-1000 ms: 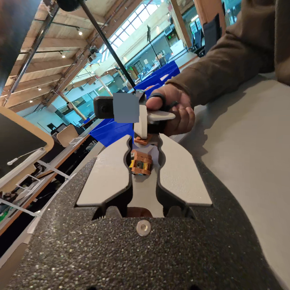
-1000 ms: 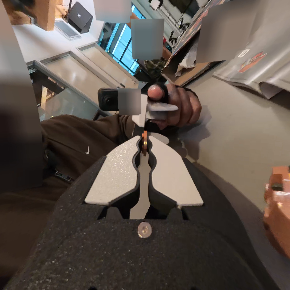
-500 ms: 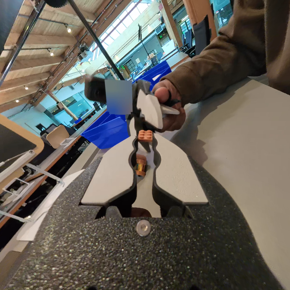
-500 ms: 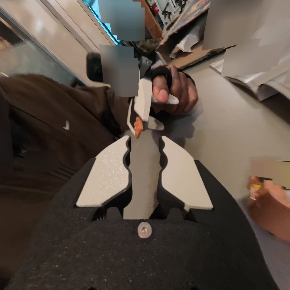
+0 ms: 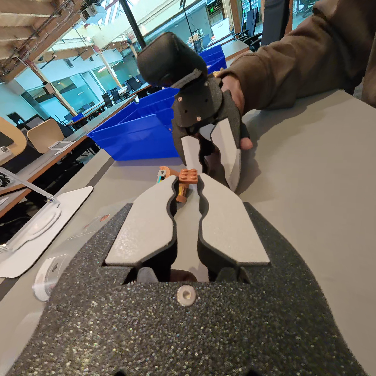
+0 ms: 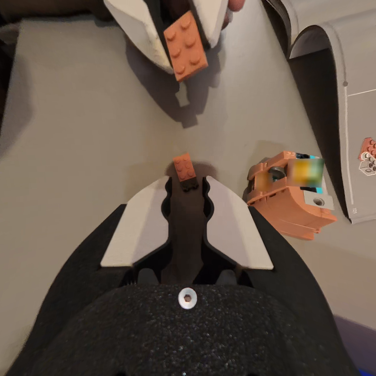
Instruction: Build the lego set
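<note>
Partway through, by the look of it. Sitting on the grey tabletop (image 6: 81,122), well in from its edges: a partly built orange-brown model (image 6: 284,207) with curved panels, a grey block and teal bits. Still lacking at least two loose parts, so plenty left to attach; final shape impossible to judge from here.

Pinching a flat orange-brown plate (image 6: 185,44) with the left gripper (image 5: 187,176), jaws pressed onto its long sides, studs up, held clear above the tabletop. Hovering with the right gripper (image 6: 186,178), jaws spread and gripping nothing, tips pointing down over a small orange plate with a black piece (image 6: 184,168) at one end. Lying flat on the tabletop, that small part, just beside the model but apart from it. Likely next: picking up that small part or mating it with the held plate. Only a guess.

Lying open past the model: an instruction booklet (image 6: 356,101), its pages curling up.

Containers: blue bins (image 5: 138,138) standing toward the far edge of the tabletop, beyond both grippers. Cannot tell what is inside; only outer walls and rims showing. No bricks seen in any container.
</note>
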